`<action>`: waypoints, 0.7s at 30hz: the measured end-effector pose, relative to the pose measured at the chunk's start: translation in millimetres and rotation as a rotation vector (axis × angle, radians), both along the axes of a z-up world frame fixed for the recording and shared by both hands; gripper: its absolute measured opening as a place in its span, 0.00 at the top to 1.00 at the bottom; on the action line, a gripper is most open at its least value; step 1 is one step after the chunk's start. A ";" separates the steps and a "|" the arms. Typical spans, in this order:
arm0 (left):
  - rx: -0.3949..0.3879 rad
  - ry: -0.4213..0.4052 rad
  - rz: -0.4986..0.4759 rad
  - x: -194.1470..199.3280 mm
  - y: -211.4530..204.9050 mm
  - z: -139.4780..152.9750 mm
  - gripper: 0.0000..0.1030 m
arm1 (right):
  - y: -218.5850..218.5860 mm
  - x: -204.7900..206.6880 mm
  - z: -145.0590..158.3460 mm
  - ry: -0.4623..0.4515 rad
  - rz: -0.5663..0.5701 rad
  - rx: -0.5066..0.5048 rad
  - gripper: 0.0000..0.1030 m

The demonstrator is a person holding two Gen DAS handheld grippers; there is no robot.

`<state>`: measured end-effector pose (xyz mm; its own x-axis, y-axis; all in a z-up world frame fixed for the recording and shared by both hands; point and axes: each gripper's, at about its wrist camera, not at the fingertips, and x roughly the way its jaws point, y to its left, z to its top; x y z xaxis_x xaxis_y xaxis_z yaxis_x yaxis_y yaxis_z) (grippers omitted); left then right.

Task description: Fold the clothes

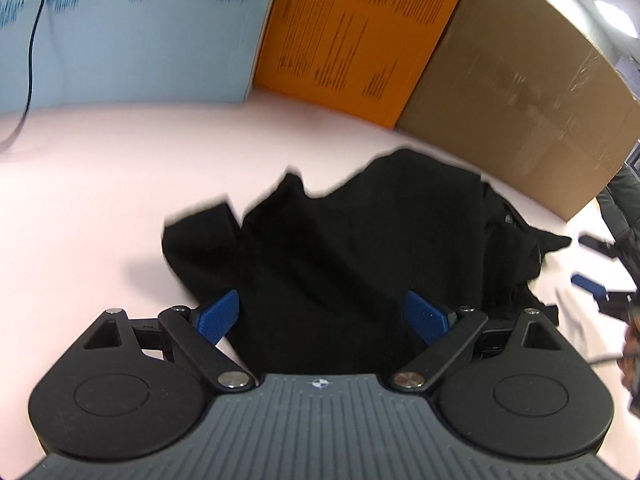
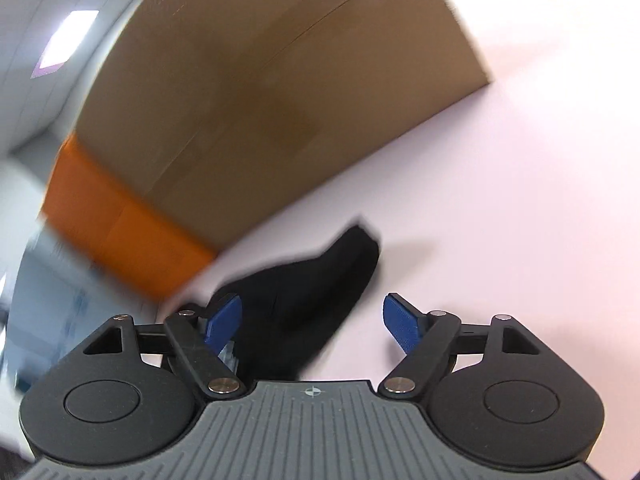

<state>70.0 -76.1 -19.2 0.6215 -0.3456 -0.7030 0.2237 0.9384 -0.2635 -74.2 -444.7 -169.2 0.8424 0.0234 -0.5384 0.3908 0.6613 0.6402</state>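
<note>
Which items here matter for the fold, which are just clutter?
In play:
black garment, crumpled on the pink table
left gripper, open over it
right gripper, open

Lying about:
brown cardboard box
orange box
light blue panel
black cable

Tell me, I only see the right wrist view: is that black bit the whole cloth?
Observer: No. In the left view the cloth is a big crumpled heap on the table.
Child: Is the left gripper holding it?
Observer: No. The left gripper is open, over the heap's near edge.
Child: What's beside the orange box?
Observer: A light blue panel, with a black cable hanging across it.
</note>
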 end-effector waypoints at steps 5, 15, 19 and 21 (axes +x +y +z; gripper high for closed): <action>0.068 -0.121 -0.071 29.7 -9.0 7.8 0.12 | 31.5 -4.8 -11.2 0.057 0.182 -0.055 0.19; 0.053 0.077 -0.232 76.6 -33.2 -20.5 0.92 | 87.4 29.0 -2.5 0.096 0.481 -0.421 0.89; -0.107 -0.002 -0.156 83.2 -6.6 13.8 0.95 | 84.8 56.4 11.0 0.031 0.535 -0.365 0.90; -0.161 -0.068 -0.116 84.6 9.1 41.6 0.95 | 73.1 58.7 39.0 -0.073 0.490 -0.321 0.90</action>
<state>154.6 -66.9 22.4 0.6154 -0.5221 -0.5905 0.3498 0.8522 -0.3890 -15.5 -371.6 -130.2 0.8096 0.2647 -0.5240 -0.0468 0.9188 0.3918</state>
